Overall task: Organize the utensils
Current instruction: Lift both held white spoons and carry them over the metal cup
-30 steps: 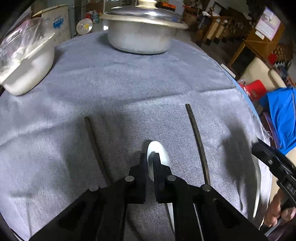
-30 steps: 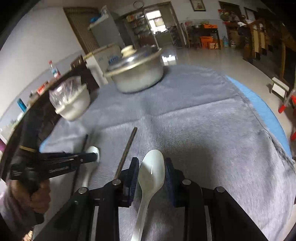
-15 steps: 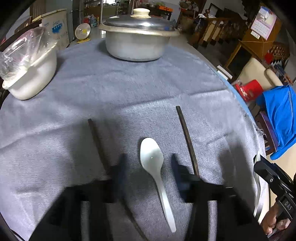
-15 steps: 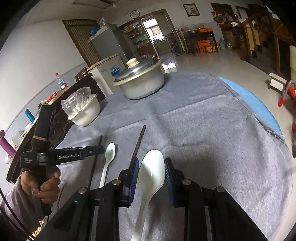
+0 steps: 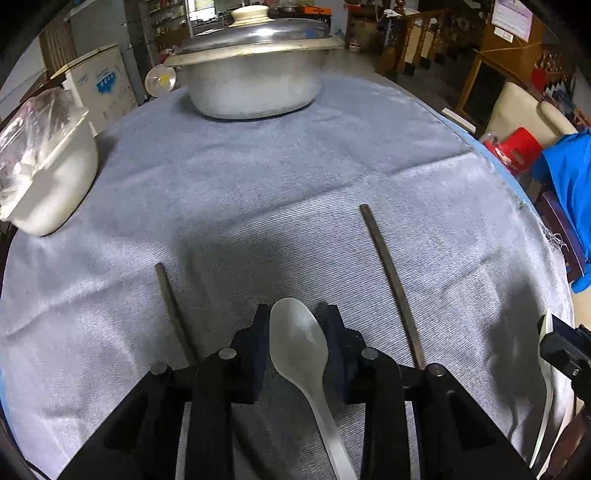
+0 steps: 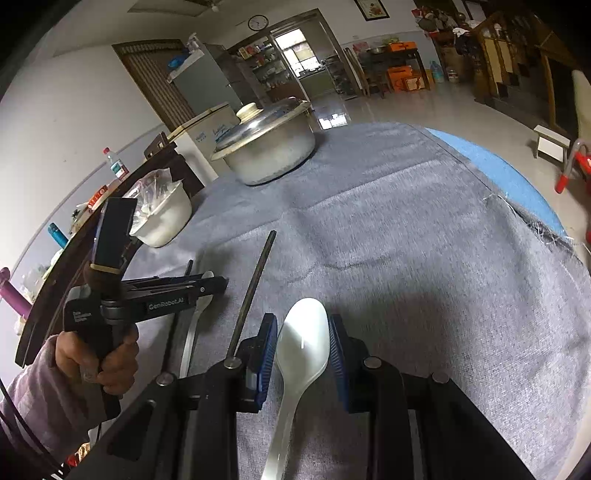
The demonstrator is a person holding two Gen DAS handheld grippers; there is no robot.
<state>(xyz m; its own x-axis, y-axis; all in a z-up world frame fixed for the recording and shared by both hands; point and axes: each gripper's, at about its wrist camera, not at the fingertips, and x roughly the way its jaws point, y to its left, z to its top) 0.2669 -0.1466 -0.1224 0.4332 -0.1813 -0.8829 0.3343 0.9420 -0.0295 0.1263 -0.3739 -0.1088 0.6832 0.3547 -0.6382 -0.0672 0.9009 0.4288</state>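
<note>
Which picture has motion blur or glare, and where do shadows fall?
Left wrist view: fairly sharp; a soft shadow darkens the grey cloth above the spoon; edges bend from the fisheye. Right wrist view: the cloth looks smeared by motion; a small glare streak sits on the white spoon.

Lidded metal pot [image 5: 255, 74] at far edge of the worktop, on the grey cloth [image 5: 295, 184]. White bowl [image 5: 51, 184] with clear plastic bag inside, at the cloth's left edge, well apart from the pot. Blue worktop rim [image 6: 498, 173] shows past the cloth on the right. Wall clock [image 6: 257, 22] above the doorway. Red stool [image 5: 517, 147], blue fabric [image 5: 569, 184] off to the right.
</note>
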